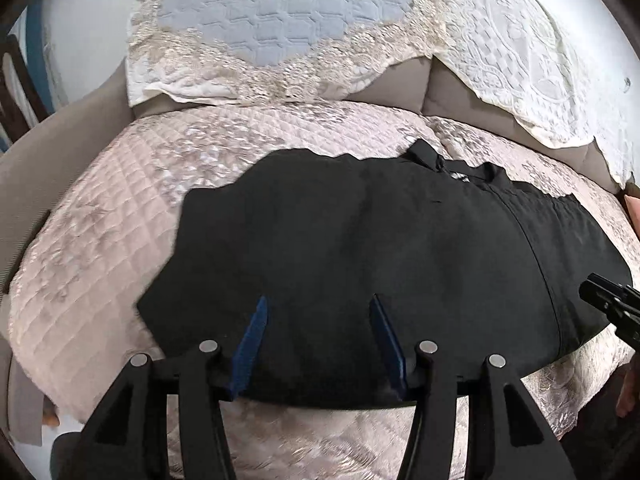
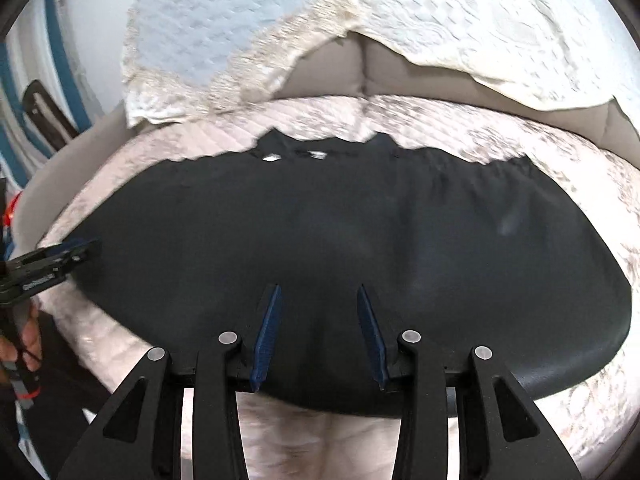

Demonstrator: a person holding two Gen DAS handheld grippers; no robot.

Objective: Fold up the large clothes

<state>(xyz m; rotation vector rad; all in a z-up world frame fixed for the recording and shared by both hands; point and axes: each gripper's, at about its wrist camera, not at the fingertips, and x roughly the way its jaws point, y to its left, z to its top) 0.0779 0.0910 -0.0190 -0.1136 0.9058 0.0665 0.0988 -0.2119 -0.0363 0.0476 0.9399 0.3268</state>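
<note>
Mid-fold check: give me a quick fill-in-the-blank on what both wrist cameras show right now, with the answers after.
1. The garment spread flat on the pink quilted cover is ____ in colour.
2. The left gripper has its blue fingers apart, with ____ held between them.
3. The right gripper hovers over the garment's ____ edge.
4. Behind the garment, a lace-trimmed white cover drapes over the sofa's ____.

Missing words: black; nothing; near; backrest
</note>
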